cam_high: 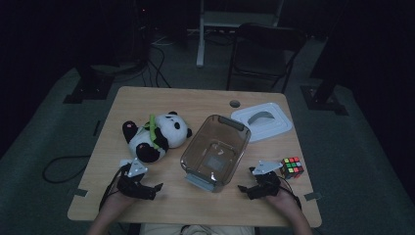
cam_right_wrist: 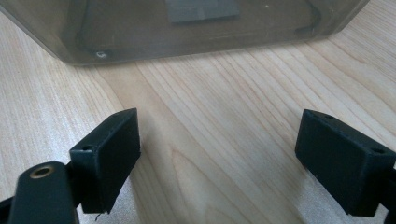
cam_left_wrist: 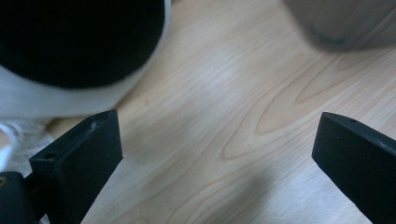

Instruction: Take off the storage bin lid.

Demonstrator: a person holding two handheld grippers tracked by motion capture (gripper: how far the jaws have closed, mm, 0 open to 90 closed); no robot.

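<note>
Now both my grippers rest wide open and hold nothing.
My left gripper [cam_high: 157, 187] sits near the soft, fuzzy panda [cam_high: 155, 134]; my right gripper [cam_high: 243, 188] faces the smooth clear bin [cam_high: 215, 149] (hard plastic, rounded corners), which could slide on the slick wooden table [cam_high: 195, 100] if bumped.

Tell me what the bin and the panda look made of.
The bin looks like smooth, smoky see-through plastic: the table's wood grain shows through its wall. The panda looks like soft plush fabric, with fuzzy black and white patches.
</note>
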